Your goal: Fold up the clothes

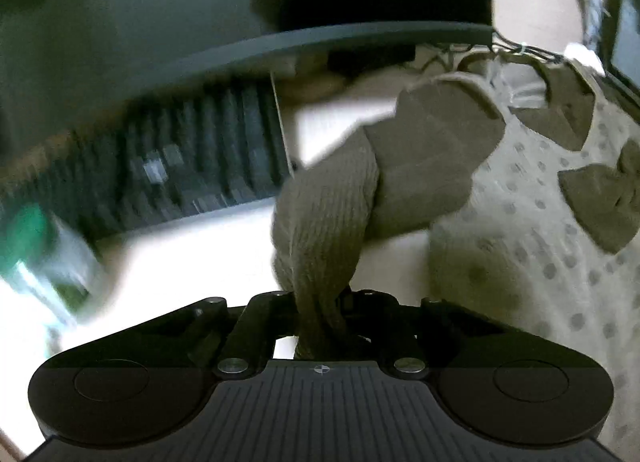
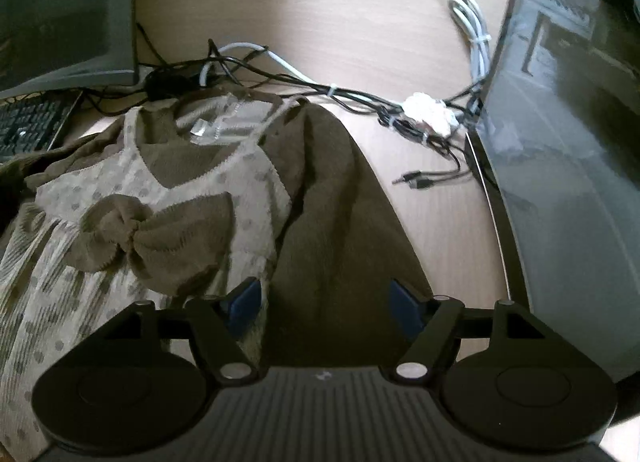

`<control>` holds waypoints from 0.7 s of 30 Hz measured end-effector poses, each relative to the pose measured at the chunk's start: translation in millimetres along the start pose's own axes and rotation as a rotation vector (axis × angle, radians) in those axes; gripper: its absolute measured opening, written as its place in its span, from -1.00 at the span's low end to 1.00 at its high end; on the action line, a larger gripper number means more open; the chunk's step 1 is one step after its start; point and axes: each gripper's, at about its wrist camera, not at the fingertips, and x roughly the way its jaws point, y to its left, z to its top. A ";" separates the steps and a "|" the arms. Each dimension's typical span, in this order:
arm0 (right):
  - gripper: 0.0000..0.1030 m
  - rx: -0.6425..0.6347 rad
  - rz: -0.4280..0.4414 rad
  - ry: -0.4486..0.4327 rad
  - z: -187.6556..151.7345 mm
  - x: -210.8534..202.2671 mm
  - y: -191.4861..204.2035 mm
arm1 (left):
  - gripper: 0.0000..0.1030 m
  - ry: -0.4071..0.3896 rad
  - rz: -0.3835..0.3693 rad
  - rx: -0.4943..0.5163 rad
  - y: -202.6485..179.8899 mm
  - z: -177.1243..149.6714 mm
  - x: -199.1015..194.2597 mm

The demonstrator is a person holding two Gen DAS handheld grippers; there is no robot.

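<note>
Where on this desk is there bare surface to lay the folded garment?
Bare light wood desk lies beyond the tangled black and white cables, and a narrower strip between the brown knit sleeve and dark monitor. Crowded around the polka-dot dress and black keyboard.

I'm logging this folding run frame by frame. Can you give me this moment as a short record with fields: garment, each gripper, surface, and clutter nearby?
garment: dotted dress with brown bow, lying on the desk
left gripper: shut on the brown sleeve, lifting it
right gripper: open, fingers either side of the other sleeve
surface: light wooden desk
clutter: keyboard, tangled cables, monitor
</note>
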 end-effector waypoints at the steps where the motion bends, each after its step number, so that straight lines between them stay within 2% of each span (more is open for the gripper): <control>1: 0.39 -0.015 -0.001 -0.012 0.4 -2.3 2.3 | -0.81 -0.022 0.061 0.014 13.9 4.4 -6.3; 3: 0.39 -0.034 0.001 -0.028 -0.4 -5.0 5.6 | -0.81 -0.037 0.171 -0.005 52.3 13.8 -15.4; 6: 0.39 -0.029 0.002 -0.010 -5.6 0.4 11.2 | -0.81 -0.047 0.250 0.001 82.1 17.8 -17.3; 8: 0.39 -0.023 0.002 0.008 -10.9 4.4 16.2 | -0.73 -0.050 0.278 -0.001 96.0 19.1 -17.3; 10: 0.39 -0.025 -0.012 0.008 -14.5 3.4 20.9 | -0.57 -0.028 0.239 -0.059 106.6 16.5 -16.7; 11: 0.39 -0.035 -0.057 -0.007 -11.6 1.8 20.6 | -0.56 -0.018 0.218 -0.093 111.5 13.7 -18.0; 13: 0.48 -0.055 -0.145 -0.037 -5.9 -1.6 19.9 | -0.20 -0.011 0.157 -0.146 116.9 4.4 -27.0; 14: 0.44 -0.065 -0.190 -0.053 -3.1 -3.3 19.6 | -0.11 -0.014 0.122 -0.166 116.9 0.1 -33.0; 15: 0.25 -0.075 -0.234 -0.068 -0.2 -5.0 19.3 | 0.02 -0.026 0.076 -0.184 115.6 -5.0 -40.1; 16: -0.46 -0.085 -0.279 -0.083 2.7 -6.7 19.0 | 0.09 -0.042 0.024 -0.200 113.6 -10.4 -47.8; 17: -0.78 -0.095 -0.323 -0.098 5.5 -8.4 18.6 | 0.12 -0.058 -0.029 -0.216 111.6 -15.9 -55.4; 20: -0.72 -0.125 -0.457 -0.144 14.1 -13.5 17.6 | 0.41 -0.094 -0.130 -0.245 98.4 -29.3 -81.0; 21: -0.72 -0.135 -0.501 -0.159 17.0 -15.2 17.3 | 0.51 -0.095 -0.185 -0.256 94.4 -34.0 -90.5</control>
